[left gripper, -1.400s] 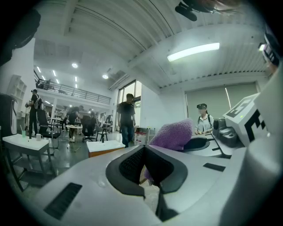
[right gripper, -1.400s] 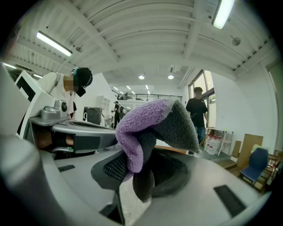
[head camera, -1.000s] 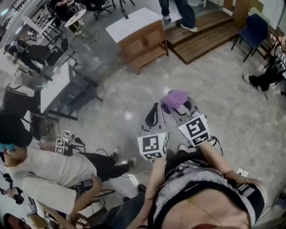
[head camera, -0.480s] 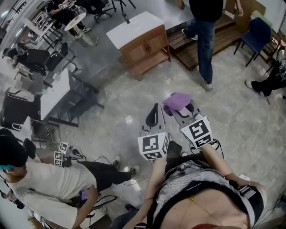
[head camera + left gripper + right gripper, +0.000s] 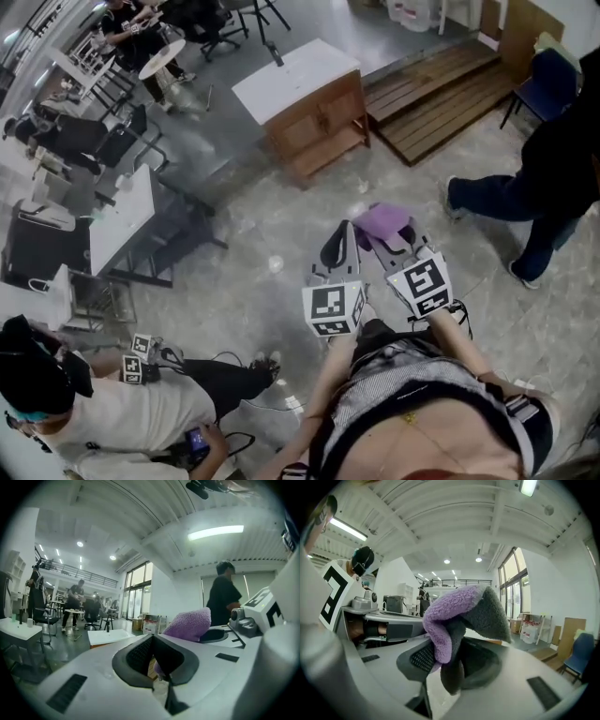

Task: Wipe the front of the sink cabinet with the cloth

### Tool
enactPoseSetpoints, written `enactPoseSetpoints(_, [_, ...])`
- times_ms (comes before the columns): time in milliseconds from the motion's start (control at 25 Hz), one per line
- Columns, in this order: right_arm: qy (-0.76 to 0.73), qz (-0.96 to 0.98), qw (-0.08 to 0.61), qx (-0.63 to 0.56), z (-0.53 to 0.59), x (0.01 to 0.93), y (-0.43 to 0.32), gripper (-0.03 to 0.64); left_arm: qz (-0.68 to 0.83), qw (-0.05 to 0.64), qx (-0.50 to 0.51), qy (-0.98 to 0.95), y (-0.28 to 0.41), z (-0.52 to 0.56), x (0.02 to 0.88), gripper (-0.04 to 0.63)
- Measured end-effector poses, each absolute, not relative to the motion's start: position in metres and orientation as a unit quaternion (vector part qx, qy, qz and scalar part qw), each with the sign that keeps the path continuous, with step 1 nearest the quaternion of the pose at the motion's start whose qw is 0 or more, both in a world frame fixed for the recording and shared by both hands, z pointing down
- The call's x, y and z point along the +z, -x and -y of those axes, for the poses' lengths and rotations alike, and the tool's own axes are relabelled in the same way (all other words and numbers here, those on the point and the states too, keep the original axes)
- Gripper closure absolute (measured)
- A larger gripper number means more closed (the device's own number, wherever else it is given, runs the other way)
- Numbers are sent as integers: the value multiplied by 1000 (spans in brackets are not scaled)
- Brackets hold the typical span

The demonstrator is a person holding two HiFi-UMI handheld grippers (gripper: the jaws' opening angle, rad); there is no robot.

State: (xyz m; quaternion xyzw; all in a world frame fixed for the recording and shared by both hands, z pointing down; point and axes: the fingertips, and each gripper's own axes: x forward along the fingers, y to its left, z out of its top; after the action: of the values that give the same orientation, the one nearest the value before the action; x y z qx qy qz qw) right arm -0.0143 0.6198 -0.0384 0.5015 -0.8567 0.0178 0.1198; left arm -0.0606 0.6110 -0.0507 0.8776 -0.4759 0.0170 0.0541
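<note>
- Since the earlier frames, the person in dark clothes [image 5: 553, 178] has walked from beside the wooden sink cabinet with the white top [image 5: 319, 117] to the head view's right edge, well apart from it, while both grippers keep their place short of the cabinet.
- The purple-and-grey fleecy cloth [image 5: 384, 222] is clenched in the right gripper [image 5: 392, 242], held in the air over the grey marbled floor [image 5: 253, 234], well apart from the cabinet's front and not touching it.
- In the right gripper view the cloth [image 5: 459, 616] is folded over. Its long axis rises from the jaws and leans a little right, purple side to the left and grey side to the right, and one end droops down between the dark pads [image 5: 422, 658].
- From the head view the bunched end sticks out past the jaw tips toward the cabinet.
- The left gripper [image 5: 340, 228] sits just beside the right one, on the same side of the cabinet. Its jaws are pressed together at the tips [image 5: 151, 639] with nothing grasped, and the cloth [image 5: 190, 623] shows beyond them.
- A slatted wooden platform [image 5: 441, 84] lies just beside the cabinet, on its far right.
</note>
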Motion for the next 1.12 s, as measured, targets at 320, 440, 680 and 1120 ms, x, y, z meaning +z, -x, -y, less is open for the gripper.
enactPoseSetpoints(320, [-493, 862, 117, 23, -581, -28, 46, 439, 477, 47, 26, -877, 92, -576, -42, 595])
enactPoseSetpoints(440, [-494, 862, 115, 24, -567, -25, 60, 439, 477, 50, 24, -877, 106, -563, -40, 595])
enactPoseSetpoints(680, [-501, 858, 113, 32, -553, -25, 65, 439, 466, 51, 25, -883, 108, -552, -39, 595])
enactPoseSetpoints(1120, [-493, 862, 113, 44, -507, -23, 65, 437, 479, 68, 22, -875, 114, -503, -34, 595])
